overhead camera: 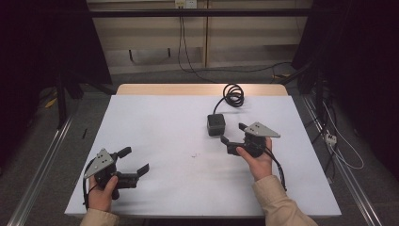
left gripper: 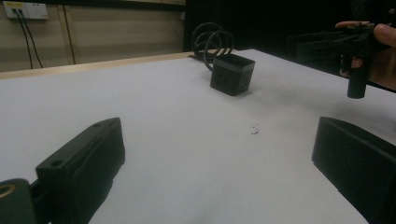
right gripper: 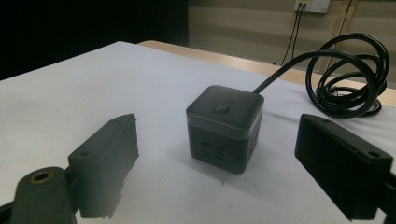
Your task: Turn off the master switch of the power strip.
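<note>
Right gripper (overhead camera: 233,133), jaws spread, empty, sits just short of black socket cube (overhead camera: 216,124); hand level, aimed forward-left.

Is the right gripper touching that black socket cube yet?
Apart. In the right gripper view, the right gripper has its jaws spread open, with bare white table on both sides of the socket cube.

Dim room, dark at both sides, with soft overhead light brightening the white rectangular tabletop (overhead camera: 155,132). Faint, diffuse shadow beside the black cube-shaped power socket (right gripper: 224,128). Grainy throughout; near black jaws blurred in both gripper views.
</note>
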Tool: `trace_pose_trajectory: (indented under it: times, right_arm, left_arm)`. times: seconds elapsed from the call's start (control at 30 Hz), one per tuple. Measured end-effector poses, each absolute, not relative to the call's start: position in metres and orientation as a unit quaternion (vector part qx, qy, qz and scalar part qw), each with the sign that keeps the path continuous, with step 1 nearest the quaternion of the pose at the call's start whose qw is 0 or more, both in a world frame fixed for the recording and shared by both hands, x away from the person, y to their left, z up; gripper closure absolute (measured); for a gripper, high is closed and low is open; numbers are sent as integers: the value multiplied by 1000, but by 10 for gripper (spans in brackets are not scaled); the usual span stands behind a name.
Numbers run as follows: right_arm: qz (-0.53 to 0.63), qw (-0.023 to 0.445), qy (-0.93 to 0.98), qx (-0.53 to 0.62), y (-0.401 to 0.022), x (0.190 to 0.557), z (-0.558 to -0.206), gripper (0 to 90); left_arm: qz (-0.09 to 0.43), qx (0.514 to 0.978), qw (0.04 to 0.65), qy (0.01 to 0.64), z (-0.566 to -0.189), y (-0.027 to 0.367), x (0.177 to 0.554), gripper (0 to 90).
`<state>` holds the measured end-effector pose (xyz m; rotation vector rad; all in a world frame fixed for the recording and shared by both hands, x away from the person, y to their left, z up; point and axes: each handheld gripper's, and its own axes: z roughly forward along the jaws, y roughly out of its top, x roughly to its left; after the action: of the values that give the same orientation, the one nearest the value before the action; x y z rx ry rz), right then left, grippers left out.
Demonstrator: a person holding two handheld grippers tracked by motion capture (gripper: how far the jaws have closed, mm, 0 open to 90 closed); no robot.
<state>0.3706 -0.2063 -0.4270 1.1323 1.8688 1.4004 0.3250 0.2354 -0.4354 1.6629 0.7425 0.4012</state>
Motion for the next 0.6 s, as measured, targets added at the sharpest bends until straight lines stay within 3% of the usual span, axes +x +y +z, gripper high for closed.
trace_pose_trajectory:
  times: [0.6]
  right_arm:
    - [520, 271, 691, 423, -206, 379, -423, 141]
  left_arm:
    - [172, 717, 595, 319, -436, 235, 325, 23]
